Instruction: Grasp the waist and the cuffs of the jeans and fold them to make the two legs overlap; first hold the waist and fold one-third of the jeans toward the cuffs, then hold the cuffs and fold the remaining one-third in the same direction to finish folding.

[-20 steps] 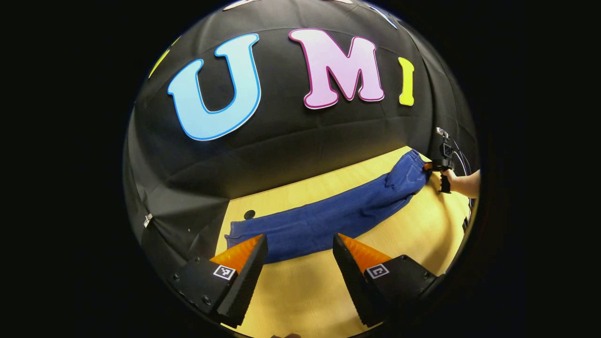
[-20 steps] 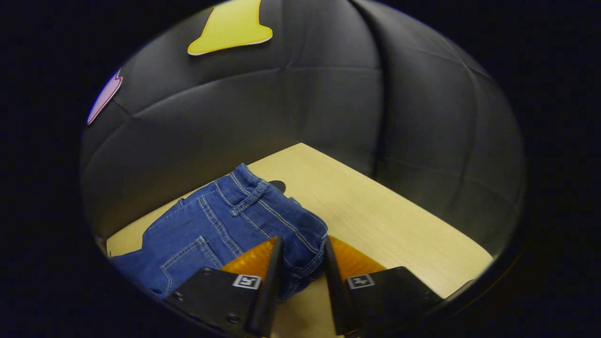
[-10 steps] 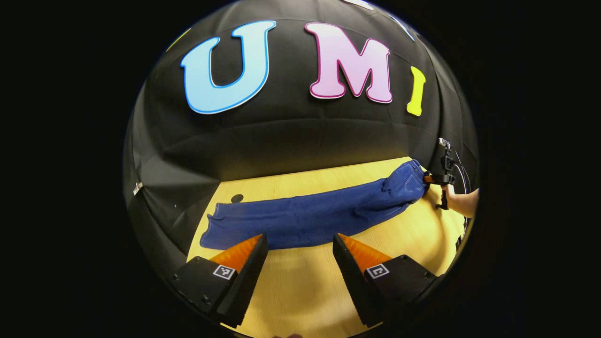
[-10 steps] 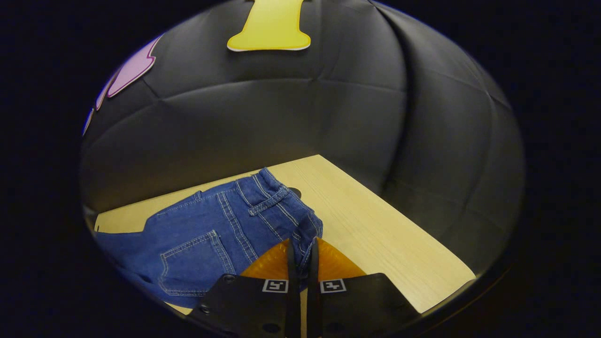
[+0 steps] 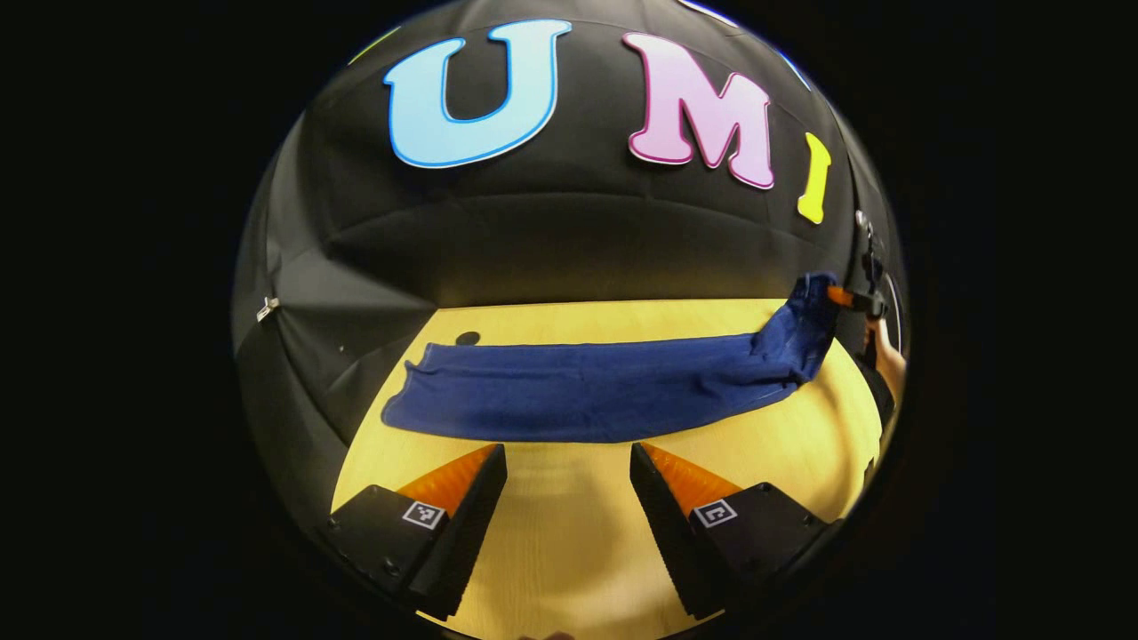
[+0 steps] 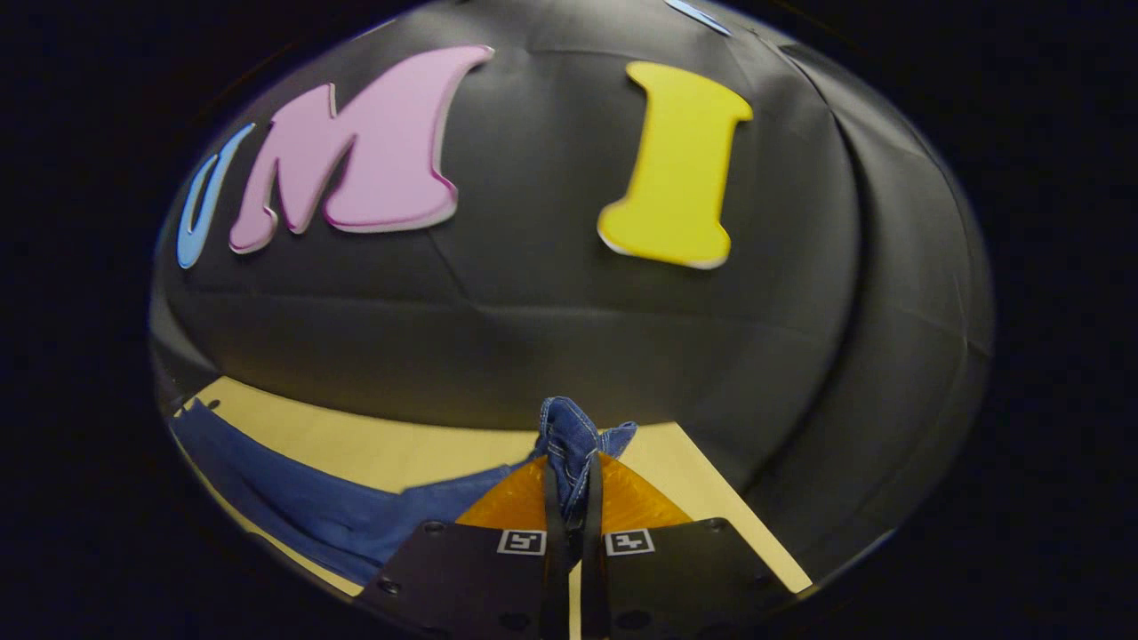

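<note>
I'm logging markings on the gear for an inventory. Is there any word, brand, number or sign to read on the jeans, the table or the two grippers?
Jeans: no tag, brand or lettering can be read.
Table: no writing.
Left gripper: square markers on its fingers, a black-and-white pattern with no letters or numbers.
Right gripper, shut on the jeans: the same kind of markers, again a pattern and not text.

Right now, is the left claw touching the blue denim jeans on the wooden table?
Apart. The left gripper view shows the left claw open above bare wooden table, a strip of wood showing between its fingertips and the blue denim jeans.
</note>
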A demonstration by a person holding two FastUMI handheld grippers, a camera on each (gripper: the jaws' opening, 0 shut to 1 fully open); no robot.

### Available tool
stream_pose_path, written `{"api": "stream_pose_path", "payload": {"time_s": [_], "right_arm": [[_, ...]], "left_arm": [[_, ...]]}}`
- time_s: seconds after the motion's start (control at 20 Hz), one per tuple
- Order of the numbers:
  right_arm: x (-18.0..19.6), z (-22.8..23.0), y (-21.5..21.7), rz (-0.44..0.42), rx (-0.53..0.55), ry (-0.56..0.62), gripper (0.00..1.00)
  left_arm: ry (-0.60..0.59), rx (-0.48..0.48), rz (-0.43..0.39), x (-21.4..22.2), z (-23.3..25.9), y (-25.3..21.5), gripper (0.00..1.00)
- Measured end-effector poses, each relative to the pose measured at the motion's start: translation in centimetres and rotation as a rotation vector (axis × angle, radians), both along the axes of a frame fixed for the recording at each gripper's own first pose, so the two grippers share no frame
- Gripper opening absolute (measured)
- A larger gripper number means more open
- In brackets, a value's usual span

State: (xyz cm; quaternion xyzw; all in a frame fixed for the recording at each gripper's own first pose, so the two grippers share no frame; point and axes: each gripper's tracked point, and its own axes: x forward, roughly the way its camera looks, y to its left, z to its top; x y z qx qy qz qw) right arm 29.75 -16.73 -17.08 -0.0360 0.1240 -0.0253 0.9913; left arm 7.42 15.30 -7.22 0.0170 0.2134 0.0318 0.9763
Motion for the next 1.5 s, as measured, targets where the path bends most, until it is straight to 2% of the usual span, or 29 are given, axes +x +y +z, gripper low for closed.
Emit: {"api": "stream_pose_path", "payload": {"time_s": [0.2,0.3,0.4,0.55,0.75,1.05,1.2,1.35,1.4,1.5], "right_arm": [[-3.9,5.7,2.7,0.120,-0.051,-0.079,0.09],[-5.8,7.0,3.9,0.171,-0.088,-0.094,0.09],[-7.2,6.9,5.6,0.233,-0.145,-0.093,0.09],[-9.2,6.6,7.5,0.328,-0.166,-0.086,0.09],[-9.6,6.4,7.6,0.448,-0.210,-0.042,0.09],[-9.9,3.9,7.1,0.568,-0.274,0.061,0.09],[-9.0,1.7,6.3,0.609,-0.313,0.149,0.11],[-8.9,0.3,6.4,0.652,-0.324,0.208,0.23],[-8.8,-0.2,6.7,0.675,-0.313,0.224,0.32],[-10.2,-0.8,7.6,0.721,-0.301,0.242,0.64]], "left_arm": [[-0.034,-0.014,0.047,-0.6,0.5,2.1,0.83],[-0.047,-0.017,0.069,-0.8,0.5,3.5,0.83],[-0.060,-0.029,0.087,-0.8,0.6,4.9,0.83],[-0.075,-0.036,0.122,-0.3,0.7,7.3,0.83],[-0.114,-0.070,0.170,1.1,0.9,10.6,0.83],[-0.084,-0.057,0.229,4.4,-1.4,17.1,0.83],[-0.089,-0.090,0.245,7.5,-1.9,19.6,0.83],[-0.059,-0.099,0.232,10.4,-3.1,21.6,0.83],[-0.030,-0.091,0.224,11.3,-3.8,22.2,0.83],[0.012,-0.053,0.211,12.7,-4.9,23.7,0.83]]}}
